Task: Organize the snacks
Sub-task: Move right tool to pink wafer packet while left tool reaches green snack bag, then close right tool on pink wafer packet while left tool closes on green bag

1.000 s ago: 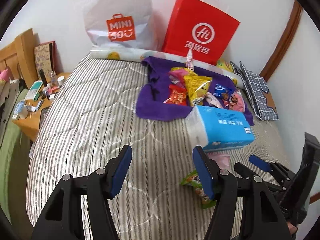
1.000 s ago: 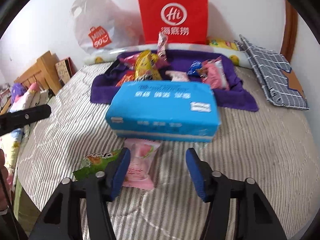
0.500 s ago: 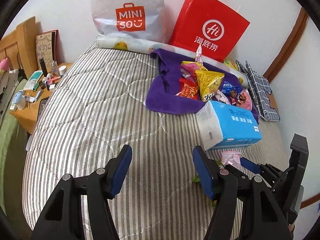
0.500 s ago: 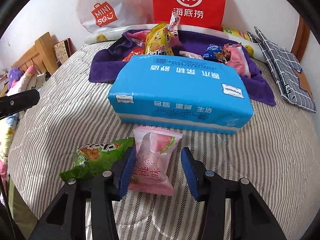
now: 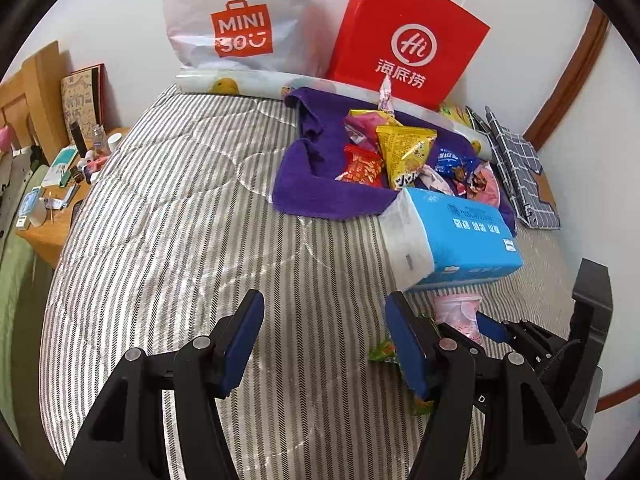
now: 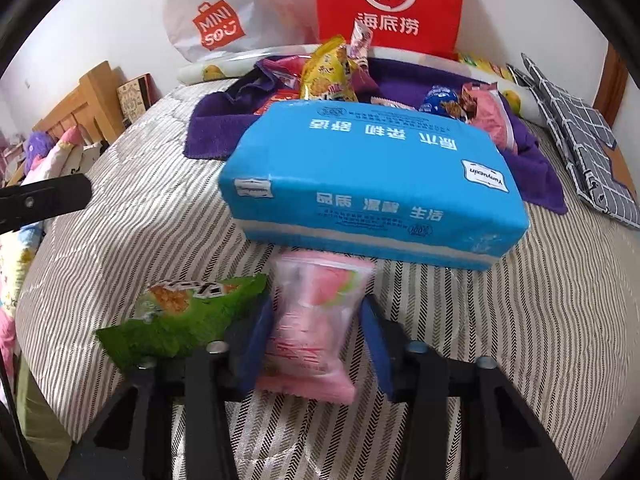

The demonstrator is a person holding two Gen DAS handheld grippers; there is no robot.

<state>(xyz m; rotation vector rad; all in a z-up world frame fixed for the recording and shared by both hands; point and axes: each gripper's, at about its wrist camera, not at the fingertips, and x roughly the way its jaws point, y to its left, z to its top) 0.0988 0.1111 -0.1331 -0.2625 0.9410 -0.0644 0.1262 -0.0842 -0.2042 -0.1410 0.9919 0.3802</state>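
My right tongs (image 6: 316, 344) close around the pink snack packet (image 6: 316, 320), lengthwise between the fingers; left tongs (image 5: 324, 344) wait open.

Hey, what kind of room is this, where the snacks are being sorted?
Most likely a bedroom. The snacks lie on a striped quilted mattress, with a wooden headboard at one end and a cluttered bedside table beside it. Shopping bags lean against the wall.

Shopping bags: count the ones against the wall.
2. The white bag stands on the left; the red bag stands right of it, behind the purple towel. Others may be hidden.
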